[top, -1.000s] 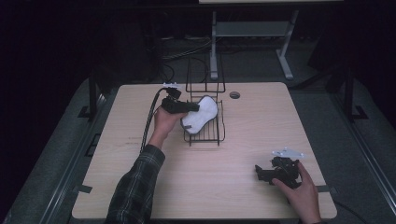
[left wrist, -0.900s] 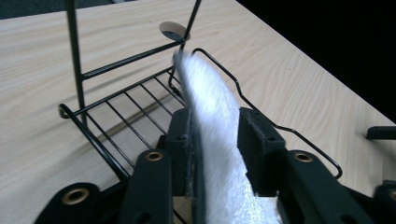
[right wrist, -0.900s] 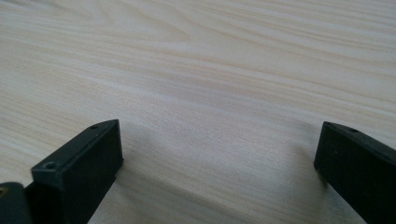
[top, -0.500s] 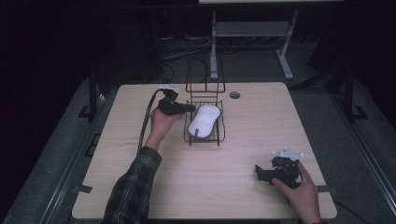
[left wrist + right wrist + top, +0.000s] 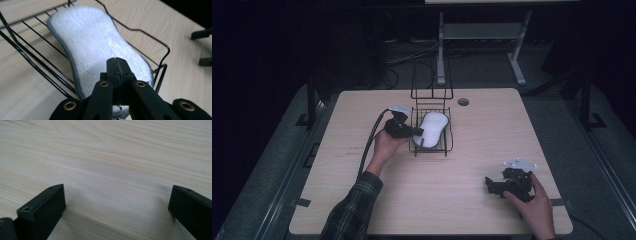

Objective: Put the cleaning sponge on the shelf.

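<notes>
Left gripper (image 5: 117,72) pressed together, above near end of sponge (image 5: 100,45) lying in wire basket (image 5: 432,145). Looks like sponge just put in; next, pull away. Right gripper (image 5: 117,212) spread, resting on bench (image 5: 492,125), well apart from basket.

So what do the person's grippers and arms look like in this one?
Both grippers are black with two blocky jaws. The left gripper has brass-coloured rivets on its linkage, a grey plate on top and a black cable trailing off. The right gripper also carries a grey plate. The left arm wears a dark plaid sleeve.
</notes>
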A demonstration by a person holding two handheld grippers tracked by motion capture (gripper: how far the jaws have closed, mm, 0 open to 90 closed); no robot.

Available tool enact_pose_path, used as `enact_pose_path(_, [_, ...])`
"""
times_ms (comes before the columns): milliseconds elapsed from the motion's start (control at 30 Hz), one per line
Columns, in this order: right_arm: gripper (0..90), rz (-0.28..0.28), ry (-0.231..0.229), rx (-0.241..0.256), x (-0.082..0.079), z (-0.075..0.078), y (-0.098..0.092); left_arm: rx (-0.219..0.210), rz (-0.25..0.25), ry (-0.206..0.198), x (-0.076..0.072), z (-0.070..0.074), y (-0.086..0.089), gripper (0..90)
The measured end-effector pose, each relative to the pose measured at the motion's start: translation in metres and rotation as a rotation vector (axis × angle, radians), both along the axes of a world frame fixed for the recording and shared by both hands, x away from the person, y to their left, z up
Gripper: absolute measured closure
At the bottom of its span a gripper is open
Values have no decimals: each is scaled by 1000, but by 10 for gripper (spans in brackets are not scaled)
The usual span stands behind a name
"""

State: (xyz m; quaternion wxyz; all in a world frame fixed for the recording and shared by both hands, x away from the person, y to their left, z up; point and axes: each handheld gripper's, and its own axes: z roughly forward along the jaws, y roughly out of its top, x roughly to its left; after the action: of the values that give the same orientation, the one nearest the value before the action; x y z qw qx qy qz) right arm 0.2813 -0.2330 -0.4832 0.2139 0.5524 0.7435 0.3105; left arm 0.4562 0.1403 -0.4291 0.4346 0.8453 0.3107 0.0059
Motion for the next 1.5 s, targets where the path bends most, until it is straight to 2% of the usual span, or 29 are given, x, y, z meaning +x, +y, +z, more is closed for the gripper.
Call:
enact_pose_path(33, [5,0,0,0,0,0,0,-20,-2,9,-3,-2,-2,896])
enact_pose_path(467, [5,0,0,1,0,0,0,-54,-22,19,-9,-5,-11,895])
enact_pose_path(733, [5,-1,0,1,0,0,0,-50,-12,3,-12,2,-5,895])
enact_pose_path(767, [5,-1,0,1,0,0,0,-43,-4,-9,-14,6,-2,892])
enact_pose_path(867, [5,-1,0,1,0,0,0,-38,4,-10,-17,8,2,865])
enact_pose_path(967, [5,0,0,0,0,0,0,-10,23,-34,-24,12,10,823])
enact_pose_path(1100, [5,0,0,0,0,0,0,4,34,-43,-28,14,17,754])
enact_pose_path(1200, [5,0,0,0,0,0,0,27,53,-51,-35,17,23,663])
enact_pose_path(1233, [5,0,0,1,0,0,0,31,69,-60,-41,19,28,642])
enact_pose_path(1333, [5,2,-1,0,0,0,0,39,79,-65,-47,20,33,562])
enact_pose_path(1367, [5,2,-1,0,0,0,0,54,84,-75,-55,21,38,535])
enact_pose_path(1400, [5,2,-1,0,0,0,0,54,84,-75,-55,21,38,518])
enact_pose_path(1500, [5,2,-1,0,0,0,0,53,96,-84,-68,21,45,487])
